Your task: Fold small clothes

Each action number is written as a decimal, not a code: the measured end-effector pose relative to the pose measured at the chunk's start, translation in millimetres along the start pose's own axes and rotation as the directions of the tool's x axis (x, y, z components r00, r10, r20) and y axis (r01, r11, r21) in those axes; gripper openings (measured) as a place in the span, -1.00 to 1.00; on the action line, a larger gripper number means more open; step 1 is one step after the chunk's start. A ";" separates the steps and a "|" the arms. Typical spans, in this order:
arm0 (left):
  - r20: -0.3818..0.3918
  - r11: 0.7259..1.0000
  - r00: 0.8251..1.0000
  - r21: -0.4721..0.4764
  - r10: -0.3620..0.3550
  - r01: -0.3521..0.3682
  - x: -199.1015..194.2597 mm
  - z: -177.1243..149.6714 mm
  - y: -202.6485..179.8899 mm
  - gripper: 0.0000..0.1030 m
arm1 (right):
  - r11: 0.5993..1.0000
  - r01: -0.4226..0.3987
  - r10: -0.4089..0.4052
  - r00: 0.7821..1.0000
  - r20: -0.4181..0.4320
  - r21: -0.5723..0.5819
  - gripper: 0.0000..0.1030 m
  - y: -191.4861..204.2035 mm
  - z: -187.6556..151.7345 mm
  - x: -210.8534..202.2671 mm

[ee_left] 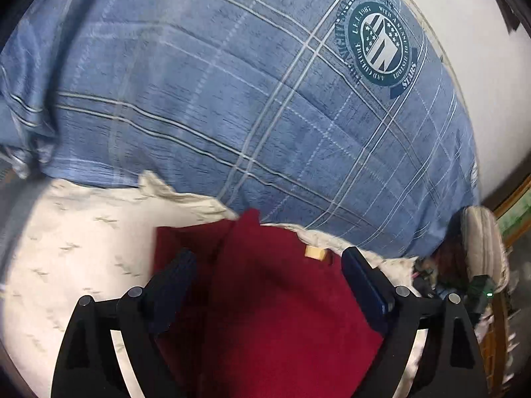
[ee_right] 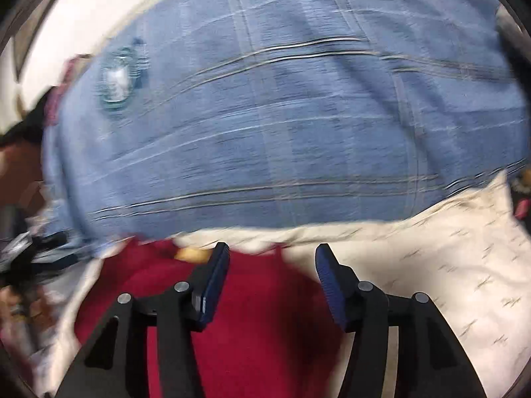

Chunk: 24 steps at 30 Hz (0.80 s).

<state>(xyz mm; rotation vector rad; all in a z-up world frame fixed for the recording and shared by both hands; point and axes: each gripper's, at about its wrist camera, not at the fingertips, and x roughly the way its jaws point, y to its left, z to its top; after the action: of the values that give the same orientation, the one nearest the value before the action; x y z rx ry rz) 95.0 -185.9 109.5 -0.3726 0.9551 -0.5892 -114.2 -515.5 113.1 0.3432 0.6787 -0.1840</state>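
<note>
Red cloth (ee_left: 275, 298), the small garment being folded, lies spread on a cream sheet (ee_left: 66, 248) with a fine dash pattern, near the sheet's edge where a big blue plaid cover (ee_left: 232, 99) begins. In the left wrist view the left gripper (ee_left: 267, 258) hovers over the red cloth with its fingers spread wide and released; the cloth shows between the dark pads but neither pad presses on it. A small tan tag (ee_left: 314, 252) sits at the cloth's far edge, just beside the right-hand pad. The plaid cover carries a round dark-green emblem (ee_left: 380, 44) toward its far right corner, and beyond it stands a white wall (ee_left: 481, 49). In the right wrist view, which is blurred, the right gripper (ee_right: 272, 258) also hangs over the red cloth (ee_right: 259, 315), fingers parted and gripping nothing. The cream sheet (ee_right: 448, 248) runs off to the right there, and the plaid cover (ee_right: 282, 116) fills the far side.
</note>
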 end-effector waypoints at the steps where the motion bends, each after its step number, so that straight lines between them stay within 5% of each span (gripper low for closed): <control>1: -0.004 1.000 1.000 0.001 0.031 -0.031 -1.4 -4.6 1.4 0.74 | 0.999 -0.006 0.005 1.000 -0.025 -0.039 0.04 8.5 -3.9 1.6; 4: -0.052 0.997 0.996 -0.023 0.066 -0.067 4.3 -28.7 10.1 0.74 | 0.992 0.004 -0.021 0.991 -0.129 -0.126 -0.01 25.9 -18.4 33.0; 7: -0.146 0.981 0.971 0.004 0.192 -0.194 21.5 -58.6 17.9 0.71 | 0.982 0.138 -0.167 0.952 -0.256 -0.127 -0.02 11.1 -30.5 84.7; 11: -0.088 0.942 0.940 0.100 0.330 -0.321 16.1 -88.5 19.0 0.71 | 0.965 0.229 -0.250 0.948 -0.195 -0.126 0.08 26.7 -11.1 77.0; 14: -0.043 0.940 0.944 0.119 0.327 -0.320 6.7 -97.3 17.5 0.71 | 0.995 0.009 -0.025 0.985 -0.169 -0.098 0.09 76.3 4.6 64.0; 16: -0.015 0.938 0.945 0.131 0.327 -0.322 2.9 -101.8 14.3 0.71 | 0.989 -0.124 0.104 0.972 -0.212 -0.082 0.09 108.2 8.3 72.9; 18: 0.005 0.937 0.948 0.154 0.317 -0.314 -9.7 -106.7 13.6 0.71 | 0.969 -0.245 0.228 0.933 -0.278 -0.025 0.07 144.3 8.7 97.0; 20: 0.012 0.939 0.954 0.172 0.301 -0.299 -22.6 -112.0 15.3 0.71 | 0.956 -0.292 0.282 0.906 -0.316 0.014 0.11 174.2 6.9 124.9; 24: 0.015 0.944 0.960 0.178 0.278 -0.276 -40.8 -117.5 27.7 0.71 | 0.964 -0.266 0.249 0.899 -0.359 0.003 0.22 212.9 5.0 172.7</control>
<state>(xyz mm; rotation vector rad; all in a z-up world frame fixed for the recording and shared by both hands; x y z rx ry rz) -13.9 -143.8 58.4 -0.0713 0.9361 -0.4147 79.7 -329.3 59.0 0.4234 0.9872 0.1525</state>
